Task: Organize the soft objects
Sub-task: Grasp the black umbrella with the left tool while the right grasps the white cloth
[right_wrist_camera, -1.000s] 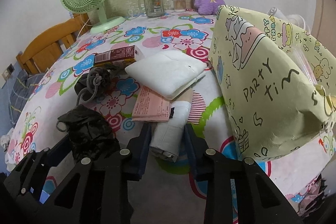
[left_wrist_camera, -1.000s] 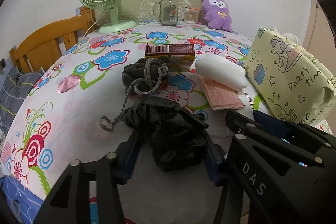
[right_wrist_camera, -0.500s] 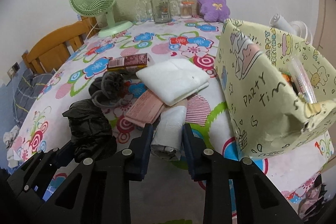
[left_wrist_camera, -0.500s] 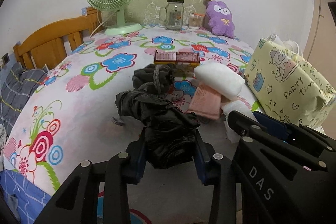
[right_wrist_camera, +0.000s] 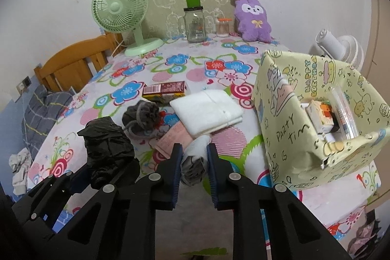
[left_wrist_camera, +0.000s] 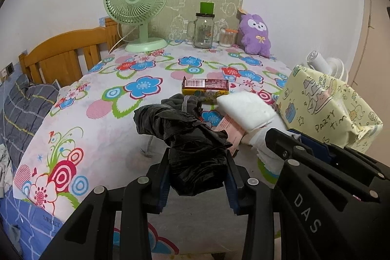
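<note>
My left gripper (left_wrist_camera: 197, 160) is shut on a crumpled black plastic bag (left_wrist_camera: 190, 138) and holds it above the floral table; the bag also shows in the right wrist view (right_wrist_camera: 107, 145). My right gripper (right_wrist_camera: 194, 157) is shut on a white rolled cloth (right_wrist_camera: 195, 157), lifted off the table. On the table lie a folded white towel (right_wrist_camera: 207, 113), a pink cloth (right_wrist_camera: 173, 140) and a grey drawstring pouch (right_wrist_camera: 141, 116). A yellow "party time" box (right_wrist_camera: 312, 118) stands open at the right.
A red-and-yellow snack box (right_wrist_camera: 165, 89) lies mid-table. At the back stand a green fan (left_wrist_camera: 136, 6), a glass jar (left_wrist_camera: 203, 28), a cotton-swab cup (left_wrist_camera: 225, 37) and a purple plush (left_wrist_camera: 256, 35). A wooden headboard (left_wrist_camera: 65, 55) is left.
Both grippers rose and pulled back from the table. The left closed on the black bag and lifted it; the right lifted the white rolled cloth.
</note>
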